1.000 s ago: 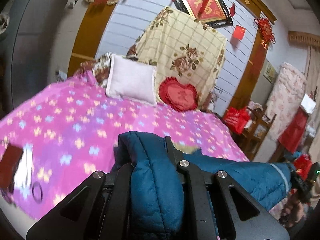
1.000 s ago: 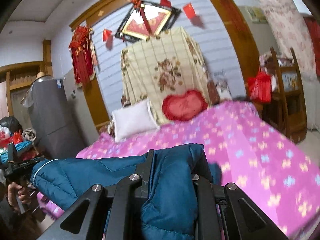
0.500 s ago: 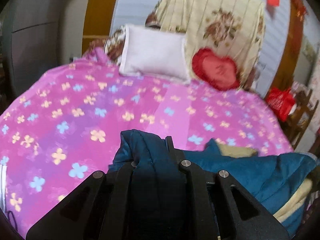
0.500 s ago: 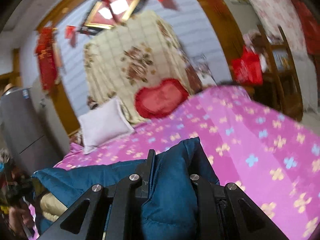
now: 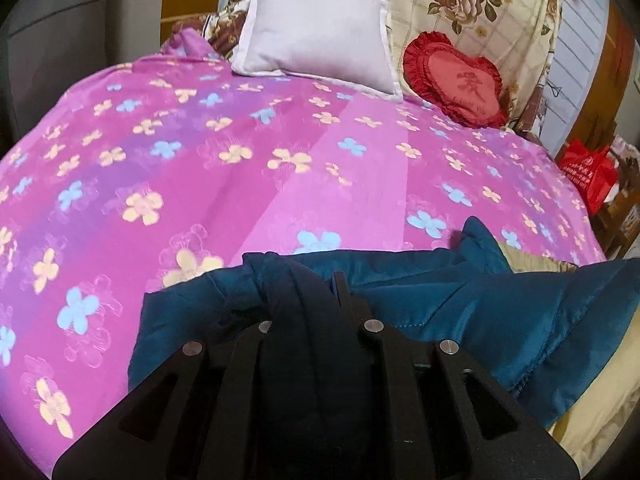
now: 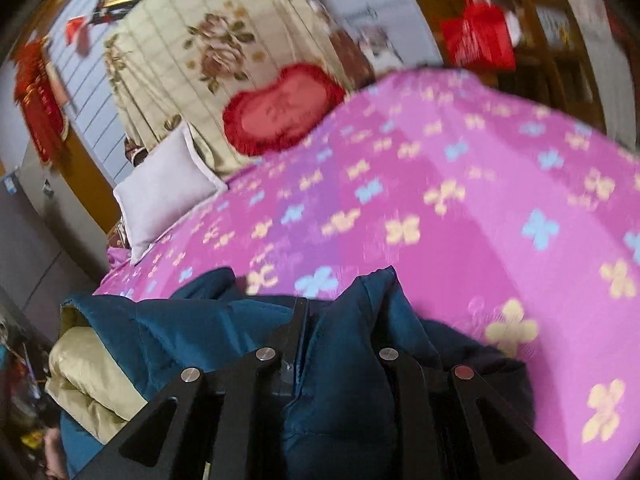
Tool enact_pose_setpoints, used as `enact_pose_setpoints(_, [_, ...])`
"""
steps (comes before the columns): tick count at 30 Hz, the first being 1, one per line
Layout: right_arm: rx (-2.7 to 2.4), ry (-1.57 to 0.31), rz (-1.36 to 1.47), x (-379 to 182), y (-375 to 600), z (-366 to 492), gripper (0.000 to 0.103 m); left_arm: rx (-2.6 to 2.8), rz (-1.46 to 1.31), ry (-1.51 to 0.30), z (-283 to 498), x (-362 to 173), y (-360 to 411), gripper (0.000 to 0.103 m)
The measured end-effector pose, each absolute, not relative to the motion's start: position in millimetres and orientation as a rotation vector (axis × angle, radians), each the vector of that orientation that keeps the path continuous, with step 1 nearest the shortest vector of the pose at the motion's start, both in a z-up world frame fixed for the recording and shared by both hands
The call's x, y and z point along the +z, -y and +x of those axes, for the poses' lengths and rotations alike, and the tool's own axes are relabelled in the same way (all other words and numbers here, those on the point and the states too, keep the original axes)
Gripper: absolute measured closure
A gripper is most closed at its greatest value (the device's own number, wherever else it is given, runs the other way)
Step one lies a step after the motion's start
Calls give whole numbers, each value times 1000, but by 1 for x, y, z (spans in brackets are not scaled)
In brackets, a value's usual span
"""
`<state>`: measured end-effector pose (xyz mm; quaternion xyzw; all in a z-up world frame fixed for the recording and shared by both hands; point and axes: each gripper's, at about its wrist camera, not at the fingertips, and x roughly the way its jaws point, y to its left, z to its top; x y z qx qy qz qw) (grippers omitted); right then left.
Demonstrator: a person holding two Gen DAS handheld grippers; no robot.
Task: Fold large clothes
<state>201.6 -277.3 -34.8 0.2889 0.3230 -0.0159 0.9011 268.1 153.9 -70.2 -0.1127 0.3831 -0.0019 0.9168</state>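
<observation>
- Both hand-held grippers were clenched on the same garment: the left hand-held gripper (image 5: 308, 292) pinched a bunched fold of the blue padded jacket (image 5: 500, 312), and the right hand-held gripper (image 6: 344, 320) gripped another bunched part of it, fabric bulging up between its fingers.
- The jacket lay at the near edge of the bed (image 5: 240, 152), stretched sideways between the two grips, its blue shell spread partly over the pink flowered bedspread (image 6: 500, 200).
- Its beige lining (image 6: 88, 368) showed at one end, rumpled and turned outward, so the garment was not flat.
- Judging by that, the fold looked barely begun: the jacket had reached the bed, but no neat crease or stacked layer was visible, and sleeves could not be made out.
- What seemed left: spreading it flat, tucking in the sleeves, and doubling the body over.
- Farther up the bed sat a white pillow (image 5: 316, 40) and a red heart cushion (image 5: 456, 84), well apart from the jacket, with a floral blanket (image 5: 480, 12) hanging behind them.
</observation>
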Motion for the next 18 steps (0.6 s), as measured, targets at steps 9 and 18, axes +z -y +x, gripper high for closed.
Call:
enact_pose_setpoints(9, [88,-579,896,-16,302,159,37,-116,-350,-872,265,-41,-174,73])
enact_pose_setpoints(18, [186,-537,592,36,271,103,30,-111,-295,-673,179,14,-197,28])
